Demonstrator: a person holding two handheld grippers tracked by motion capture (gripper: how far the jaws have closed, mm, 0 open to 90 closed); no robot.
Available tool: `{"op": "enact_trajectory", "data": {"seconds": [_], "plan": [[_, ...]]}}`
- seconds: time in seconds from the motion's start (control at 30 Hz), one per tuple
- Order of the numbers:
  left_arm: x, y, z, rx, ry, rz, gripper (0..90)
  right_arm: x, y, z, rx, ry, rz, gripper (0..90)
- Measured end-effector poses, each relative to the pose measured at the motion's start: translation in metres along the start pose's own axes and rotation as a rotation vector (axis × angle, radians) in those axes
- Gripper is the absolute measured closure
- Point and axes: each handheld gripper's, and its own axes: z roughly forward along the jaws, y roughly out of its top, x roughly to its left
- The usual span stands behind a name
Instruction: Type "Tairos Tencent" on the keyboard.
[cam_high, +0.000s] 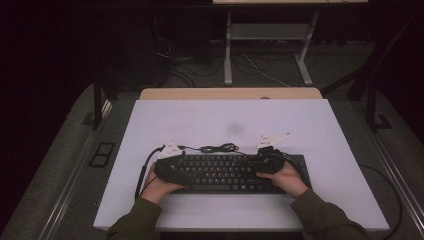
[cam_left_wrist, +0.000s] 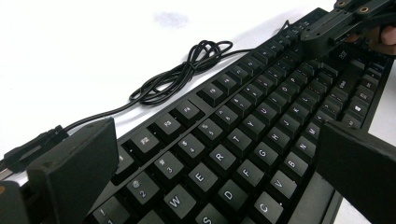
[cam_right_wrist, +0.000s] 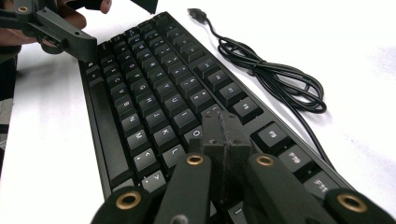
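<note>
— Black keyboard (cam_high: 227, 172) lies near my edge of the white table (cam_high: 300, 125), long side across. Do you see it?

— I do. Where are my grippers?

— My left gripper (cam_left_wrist: 210, 154) hangs over the keyboard's left end, jaws wide apart, with the letter keys between them and nothing pinched. My right gripper (cam_right_wrist: 226, 135) sits over the right end, jaws pressed together, tips just above the keys; I cannot tell whether they touch one.

— And the cable (cam_high: 218, 148)?

— It lies in a loose coil on the table just behind the keyboard, plug end free. In the high view both of my hands rest at the keyboard's ends, the left hand (cam_high: 156, 187) and the right hand (cam_high: 289, 180).
</note>
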Motion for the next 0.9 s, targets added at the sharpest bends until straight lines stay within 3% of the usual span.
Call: {"op": "enact_trajectory", "data": {"seconds": [0.4,0.9], "plan": [[0.0,-0.007,-0.008,-0.001,0.007,-0.005,0.0,0.002,0.006,0.011,0.036,0.036,-0.03,89.7],[0.0,-0.013,-0.018,-0.006,0.032,-0.017,0.0,0.004,0.01,0.024,0.073,0.049,-0.062,89.7]]}}
